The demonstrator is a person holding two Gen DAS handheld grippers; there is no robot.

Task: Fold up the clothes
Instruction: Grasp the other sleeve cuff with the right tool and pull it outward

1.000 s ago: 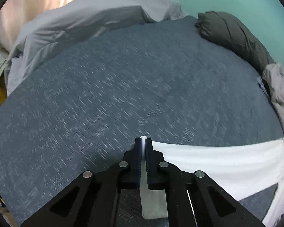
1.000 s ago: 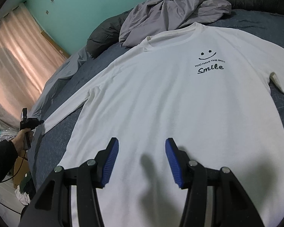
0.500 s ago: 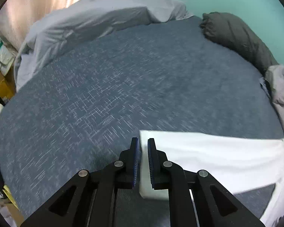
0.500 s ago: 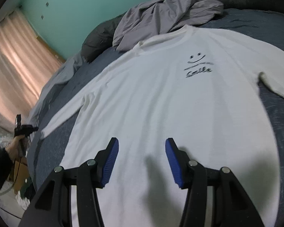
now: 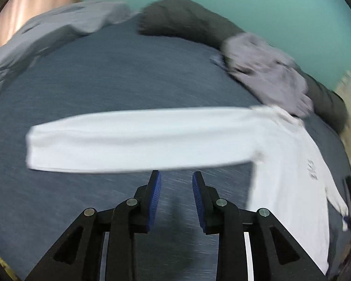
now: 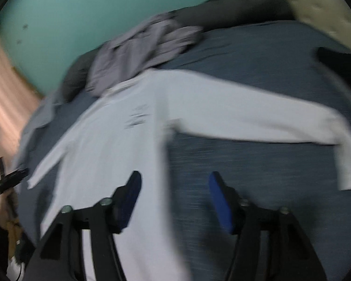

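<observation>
A: Shirt [image 5: 290, 164] is white, long sleeves, and lies spread flat on the bed [image 5: 119, 75], front up w/ a small black print. In the left wrist view one sleeve [image 5: 138, 138] stretches straight to the left; in the right wrist view the other sleeve [image 6: 257, 119] goes to the right and its cuff bends toward the near side.

B: And the claws?

A: Left claw [image 5: 176, 178] has its jaws apart and holds nothing; it hovers over bare bed, just near of the sleeve. Right claw [image 6: 174, 182] is also wide apart and empty, above the shirt's right edge. Both views are blurred.

B: How will it handle?

A: I judge thin, soft, light cloth. It will sag and wrinkle when lifted, so pinch at cuff, shoulder seam or hem corner, not in the middle of the body.

B: Anything in the way?

A: A crumpled grey garment [image 5: 266, 70] touches the collar at the far side, approx. where a fold may need room. Dark pillow [image 5: 187, 21] lies behind it, grey blanket [image 5: 46, 37] at far left. The person's hand [image 6: 2, 207] w/ the other tool shows at left.
</observation>
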